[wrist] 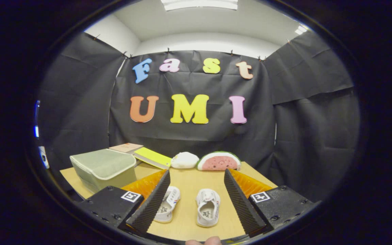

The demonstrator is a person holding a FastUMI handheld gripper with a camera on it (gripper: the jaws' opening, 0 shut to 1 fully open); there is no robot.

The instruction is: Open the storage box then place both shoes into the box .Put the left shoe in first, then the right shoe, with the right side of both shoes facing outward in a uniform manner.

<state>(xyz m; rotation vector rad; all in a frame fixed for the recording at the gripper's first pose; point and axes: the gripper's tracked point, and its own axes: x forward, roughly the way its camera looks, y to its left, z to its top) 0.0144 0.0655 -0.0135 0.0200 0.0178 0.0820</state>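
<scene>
Gripper (196, 190) fingers spread wide, holding nothing, above the wooden table (189, 217); two white shoes (208, 207) lie side by side between them, and the closed storage box (103, 168) sits far left.

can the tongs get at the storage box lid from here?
Probably yes. The tongs are open above the two shoes; the storage box sits closed ahead to their left, lid uncovered, nothing between.

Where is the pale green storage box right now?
In the gripper view, the lidded pale green storage box sits on the wooden table, beyond the open gripper's left finger, beside a yellow book.
</scene>
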